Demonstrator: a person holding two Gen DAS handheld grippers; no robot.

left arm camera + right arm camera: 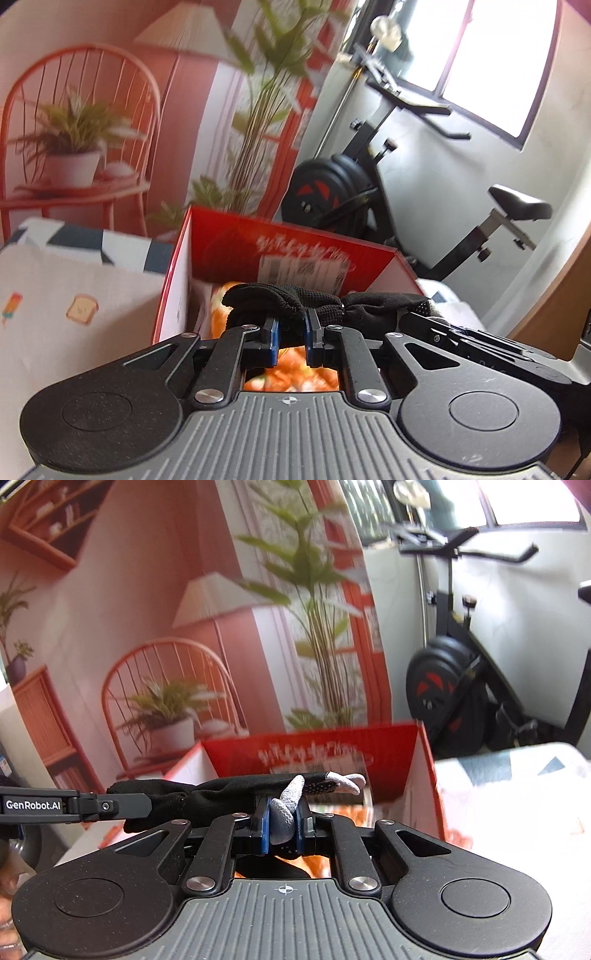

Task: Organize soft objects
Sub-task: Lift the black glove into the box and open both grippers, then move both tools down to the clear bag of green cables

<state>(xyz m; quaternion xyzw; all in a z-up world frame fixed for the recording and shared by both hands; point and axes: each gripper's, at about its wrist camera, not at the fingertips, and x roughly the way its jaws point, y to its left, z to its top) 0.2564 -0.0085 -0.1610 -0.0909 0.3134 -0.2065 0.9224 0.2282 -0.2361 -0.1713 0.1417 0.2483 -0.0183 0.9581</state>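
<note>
A: Start at the jaws. What do they have?

B: Both are clamped on the same black glove (295, 301). In the left wrist view the left gripper (291, 332) pinches the knit cuff end at centre frame, blue pads nearly together with the fabric bunched above them. In the right wrist view the right gripper (282, 821) is closed on a grey fingertip, with the other glove fingers sticking out to the right.

A: So the glove hangs between them?

B: Yes, stretched roughly level. In the right wrist view it runs from the centre toward the left edge, where the other gripper's arm enters the frame.

A: And beyond it?

B: The red box (295, 236) sits open just behind and under the glove, mid-frame in both views. Something orange and white patterned (291, 373), apparently more soft goods, lies inside it below the jaws. A patterned cloth (74, 295) covers the surface at lower left.

A: What could spoil it from here?

B: The right grip is only on one fingertip; a tug between the hands could slip it free. If one side lets go early, I'd expect the glove to swing and drape over the box wall rather than land inside.
</note>
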